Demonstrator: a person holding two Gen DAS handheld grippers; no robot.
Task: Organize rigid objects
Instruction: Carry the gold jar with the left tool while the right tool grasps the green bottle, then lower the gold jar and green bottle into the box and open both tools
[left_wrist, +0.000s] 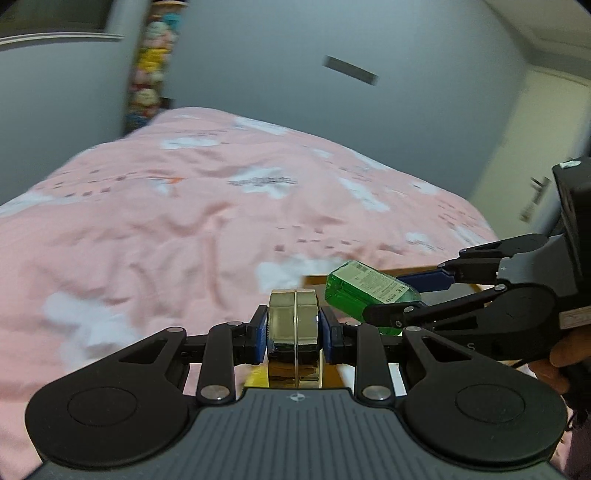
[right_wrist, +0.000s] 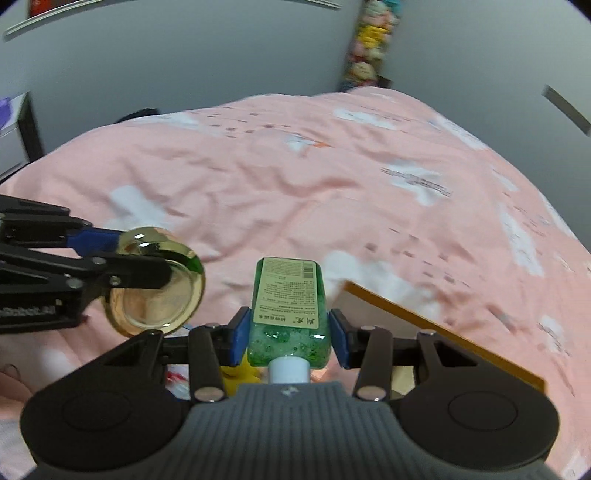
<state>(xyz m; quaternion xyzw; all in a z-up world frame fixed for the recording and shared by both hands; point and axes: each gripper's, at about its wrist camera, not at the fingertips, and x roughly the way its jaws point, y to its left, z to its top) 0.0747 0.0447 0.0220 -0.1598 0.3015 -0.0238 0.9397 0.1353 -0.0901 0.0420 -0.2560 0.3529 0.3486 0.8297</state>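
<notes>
My left gripper (left_wrist: 293, 334) is shut on a round shiny gold case (left_wrist: 293, 325), held on edge between the blue pads above the bed. The gold case also shows in the right wrist view (right_wrist: 159, 291), at the left, held by the left gripper (right_wrist: 127, 258). My right gripper (right_wrist: 289, 332) is shut on a green transparent bottle (right_wrist: 288, 314) with a white cap and a paper label, bottom pointing forward. The green bottle also shows in the left wrist view (left_wrist: 365, 291), held by the right gripper (left_wrist: 413, 291) just right of the gold case.
A pink patterned bedspread (left_wrist: 184, 221) fills the ground ahead. A box with an orange-brown rim (right_wrist: 424, 321) lies below the right gripper. Yellow and other small items (right_wrist: 240, 373) lie under the fingers. Grey walls and a column of plush toys (right_wrist: 369, 40) stand behind.
</notes>
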